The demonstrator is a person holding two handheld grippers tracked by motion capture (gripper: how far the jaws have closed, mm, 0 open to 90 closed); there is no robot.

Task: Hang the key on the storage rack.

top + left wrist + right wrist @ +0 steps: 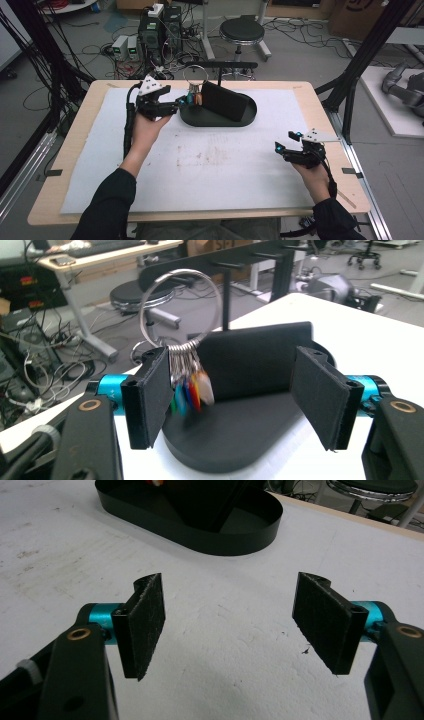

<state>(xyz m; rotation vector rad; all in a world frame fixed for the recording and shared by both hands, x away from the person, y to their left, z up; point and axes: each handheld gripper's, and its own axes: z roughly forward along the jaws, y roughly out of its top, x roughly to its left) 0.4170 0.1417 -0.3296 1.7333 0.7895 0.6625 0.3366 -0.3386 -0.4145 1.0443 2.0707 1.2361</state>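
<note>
A large metal key ring [180,310] with several coloured tags [192,390] hangs in front of the black stand's upright panel [250,360]. The tags look blurred. The stand's oval black base [200,120] sits at the far middle of the white mat [210,170]. My left gripper [240,390] is open at the stand's left end, and the tags hang just inside its left pad [155,390]. In the high view the left gripper [182,100] points right toward the ring [195,75]. My right gripper [286,141] rests open over the mat at the near right, with nothing between its pads [230,625].
The stand's thin post and top bar [222,65] rise behind the panel. Past the table's far edge are a round stool [242,31], computer towers [160,27] and loose cables. Black frame posts [350,85] stand beside the table on the right.
</note>
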